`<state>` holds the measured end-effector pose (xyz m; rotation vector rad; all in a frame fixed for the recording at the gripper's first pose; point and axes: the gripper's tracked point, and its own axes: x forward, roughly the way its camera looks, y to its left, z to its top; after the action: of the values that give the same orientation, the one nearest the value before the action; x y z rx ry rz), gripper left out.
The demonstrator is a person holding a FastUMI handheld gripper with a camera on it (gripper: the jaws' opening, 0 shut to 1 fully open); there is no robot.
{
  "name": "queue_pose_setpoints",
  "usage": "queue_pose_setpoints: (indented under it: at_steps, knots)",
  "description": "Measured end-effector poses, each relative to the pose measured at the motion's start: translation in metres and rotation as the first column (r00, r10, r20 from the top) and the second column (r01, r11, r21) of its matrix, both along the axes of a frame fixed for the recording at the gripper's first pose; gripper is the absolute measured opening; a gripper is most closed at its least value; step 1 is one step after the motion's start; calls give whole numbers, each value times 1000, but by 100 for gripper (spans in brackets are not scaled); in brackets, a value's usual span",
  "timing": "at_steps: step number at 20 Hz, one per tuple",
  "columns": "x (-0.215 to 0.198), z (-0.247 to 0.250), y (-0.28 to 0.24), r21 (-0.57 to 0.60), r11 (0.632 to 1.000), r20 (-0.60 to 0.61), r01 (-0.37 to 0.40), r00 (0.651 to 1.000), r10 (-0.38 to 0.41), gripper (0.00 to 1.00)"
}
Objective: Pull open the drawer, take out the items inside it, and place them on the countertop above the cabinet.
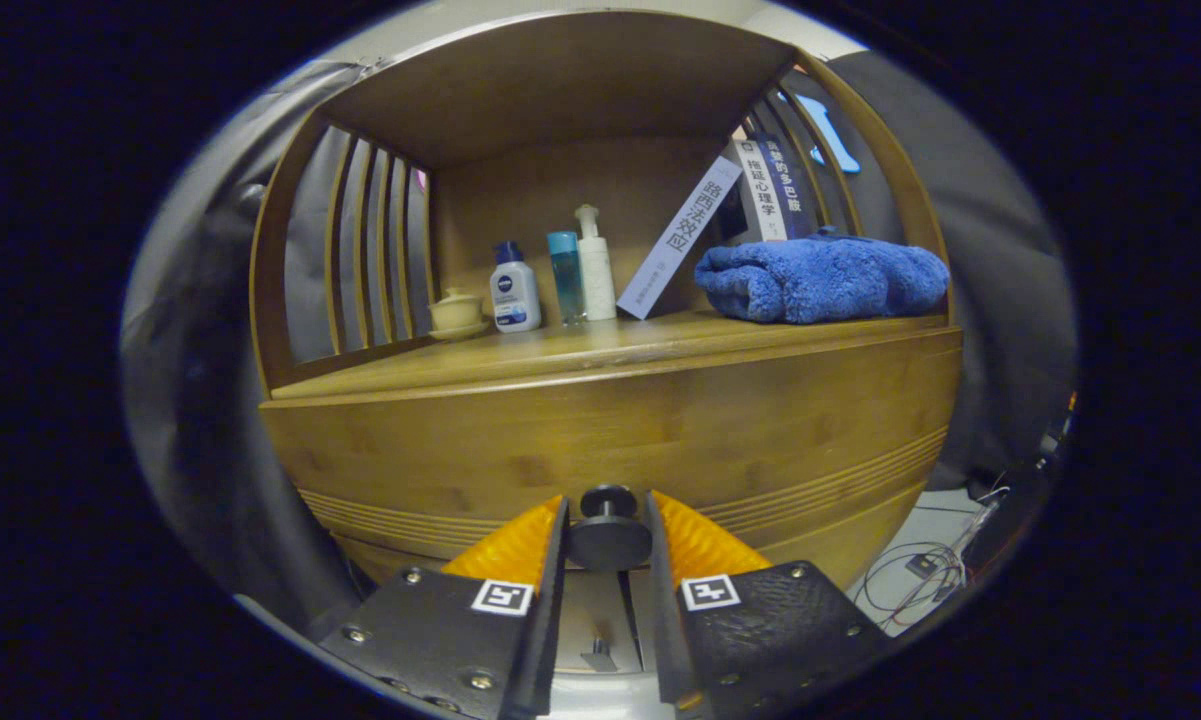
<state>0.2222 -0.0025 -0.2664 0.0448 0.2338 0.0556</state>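
The wooden drawer front [520,440] fills the space just below the countertop [560,355] and looks closed; its inside is hidden. A dark round knob [610,535] sticks out from the lower middle of the drawer front. My gripper [608,525] has this knob between its fingers, and both fingers [520,545] touch the knob's sides, so it is shut on it.
On the countertop stand a small cream lidded cup [457,312], a white bottle with a blue cap [514,290], a slim blue bottle [565,275] and a white pump bottle [595,265]. Leaning books [680,235] and a folded blue towel [820,280] lie to the right. Cables [920,570] lie on the floor.
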Motion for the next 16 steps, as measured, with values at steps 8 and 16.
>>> queue_pose_setpoints:
  at_steps: [8, 16]
  knots:
    - [-42, 0, -5, -38, 999, -77, 11, 997, -14, 28]
    - [-116, 4, -6, -39, 999, -87, 15, 996, -18, 28]
